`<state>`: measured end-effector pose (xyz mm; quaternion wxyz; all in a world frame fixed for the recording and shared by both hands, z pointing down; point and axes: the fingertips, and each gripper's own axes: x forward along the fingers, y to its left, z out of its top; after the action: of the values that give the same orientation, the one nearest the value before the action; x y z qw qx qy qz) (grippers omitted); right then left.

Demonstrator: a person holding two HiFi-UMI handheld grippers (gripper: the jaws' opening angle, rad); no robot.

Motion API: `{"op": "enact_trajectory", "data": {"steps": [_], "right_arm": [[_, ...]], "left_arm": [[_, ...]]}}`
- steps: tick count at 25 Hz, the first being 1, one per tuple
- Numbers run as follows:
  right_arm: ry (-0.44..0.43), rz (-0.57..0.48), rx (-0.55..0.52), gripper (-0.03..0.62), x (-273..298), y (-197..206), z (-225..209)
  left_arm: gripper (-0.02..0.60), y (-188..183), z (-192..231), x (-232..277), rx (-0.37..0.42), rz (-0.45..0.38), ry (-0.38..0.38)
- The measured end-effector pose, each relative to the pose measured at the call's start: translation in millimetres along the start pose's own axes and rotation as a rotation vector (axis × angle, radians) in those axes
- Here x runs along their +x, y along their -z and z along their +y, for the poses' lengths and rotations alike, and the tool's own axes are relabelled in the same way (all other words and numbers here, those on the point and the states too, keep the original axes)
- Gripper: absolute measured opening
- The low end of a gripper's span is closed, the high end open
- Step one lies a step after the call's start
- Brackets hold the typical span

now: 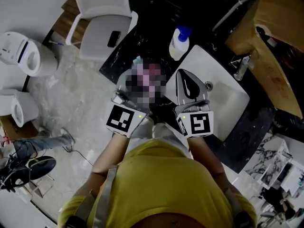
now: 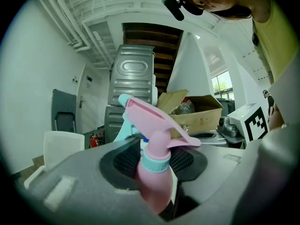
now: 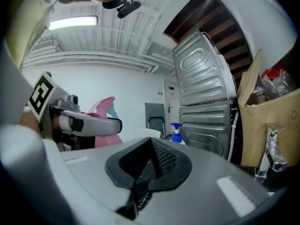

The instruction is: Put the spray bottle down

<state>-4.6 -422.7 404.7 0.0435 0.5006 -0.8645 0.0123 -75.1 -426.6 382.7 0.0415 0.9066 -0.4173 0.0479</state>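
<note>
Pink spray bottle is pinched in your left tool; your right tool is pressed together.

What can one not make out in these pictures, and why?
Head view: a mosaic patch covers the spray bottle and the tips of the left gripper.
Left gripper view: its jaws hide the bottle's lower body, so its fill level is unknown.
Head view: the print on the soap bottle is too small.
Head view: the picture's edge cuts off the cardboard box.
</note>
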Motion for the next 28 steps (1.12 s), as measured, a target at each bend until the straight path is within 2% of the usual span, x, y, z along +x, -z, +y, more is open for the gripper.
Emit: {"op": "enact_trajectory", "data": {"steps": [10, 14, 19, 24, 25, 27, 28], "right_arm": [[0.04, 0.042, 0.017, 0.0, 31.9, 18.3, -22.3], [0.051, 0.058, 0.028, 0.0, 39.8, 25.0, -26.8], [0.062, 0.066, 0.034, 0.0, 43.4, 29.5, -30.3], [0.063, 0.071, 0.037, 0.0, 44.0, 30.9, -29.7], [0.063, 0.072, 0.038, 0.0, 44.0, 31.3, -29.7], [0.064, 0.073, 0.038, 0.0, 44.1, 31.7, -29.3], [0.063, 0.073, 0.038, 0.0, 43.9, 31.5, -28.8]], "left_arm": [[0.167, 21.8, 33.0, 58.0, -0.003, 0.029, 0.047], [0.167, 34.6, 40.1, 77.7, -0.01, 0.064, 0.062], [0.167, 53.9, 42.8, 91.4, -0.044, 0.111, 0.075], [0.171, 57.9, 42.7, 94.7, -0.075, 0.131, 0.089], [0.182, 59.4, 42.2, 95.7, -0.075, 0.141, 0.097], [0.273, 63.4, 40.7, 97.9, -0.077, 0.164, 0.113], [0.298, 64.9, 40.3, 98.3, -0.078, 0.173, 0.116]]}}
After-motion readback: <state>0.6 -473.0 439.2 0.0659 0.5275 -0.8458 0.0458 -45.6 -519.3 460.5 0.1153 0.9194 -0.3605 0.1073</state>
